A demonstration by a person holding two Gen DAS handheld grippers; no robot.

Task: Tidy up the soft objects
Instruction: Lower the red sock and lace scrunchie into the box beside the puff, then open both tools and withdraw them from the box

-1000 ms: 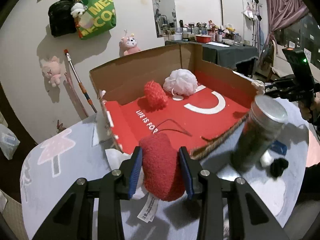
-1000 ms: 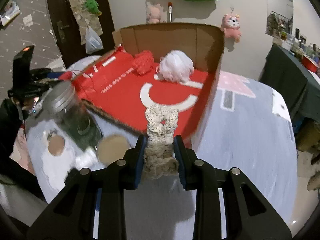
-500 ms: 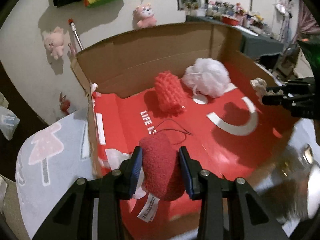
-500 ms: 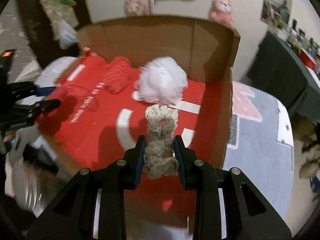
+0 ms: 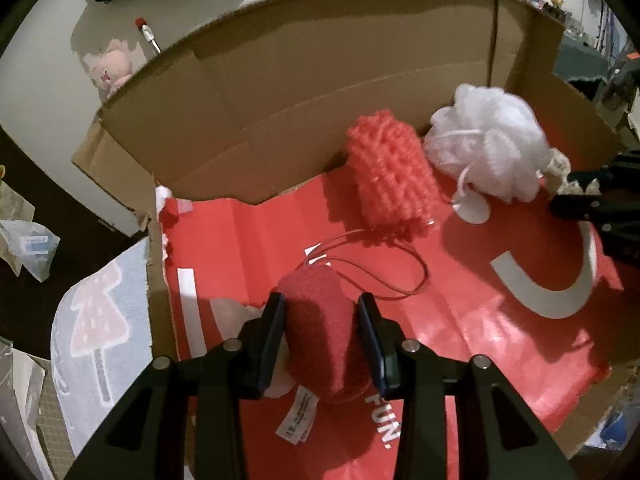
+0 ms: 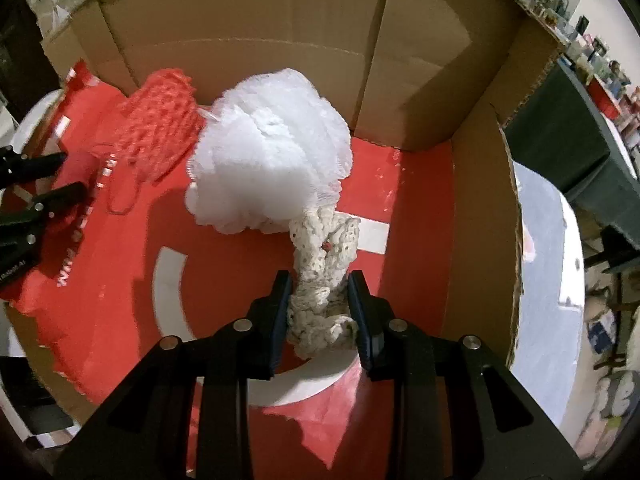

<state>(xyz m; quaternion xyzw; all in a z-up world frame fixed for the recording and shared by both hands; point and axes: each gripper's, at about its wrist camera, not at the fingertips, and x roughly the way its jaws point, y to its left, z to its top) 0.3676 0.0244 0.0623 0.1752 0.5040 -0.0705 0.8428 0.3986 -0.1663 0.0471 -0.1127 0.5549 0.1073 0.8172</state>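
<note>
My left gripper point(image 5: 322, 308) is shut on a dark red plush piece point(image 5: 320, 332) with a white label, held over the red floor of the cardboard box point(image 5: 280, 92). My right gripper point(image 6: 320, 288) is shut on a cream crocheted piece point(image 6: 324, 276), held inside the box point(image 6: 420, 60) just in front of the white mesh pouf point(image 6: 272, 152). A coral knitted piece point(image 5: 390, 176) lies next to the pouf point(image 5: 488, 152) at the back wall; it also shows in the right wrist view point(image 6: 160, 136). The left gripper appears in the right wrist view point(image 6: 44, 176), the right gripper in the left wrist view point(image 5: 580, 196).
The box has tall back and right walls and a low torn front edge. A thin red cord loop point(image 5: 372, 264) lies on the box floor. A grey patterned tablecloth point(image 5: 100, 320) covers the round table around the box. A dark table point(image 6: 560, 128) stands beyond it.
Both grippers moved forward from the table edge into the box, each carrying its piece. The metal-lidded jar has left both views.
</note>
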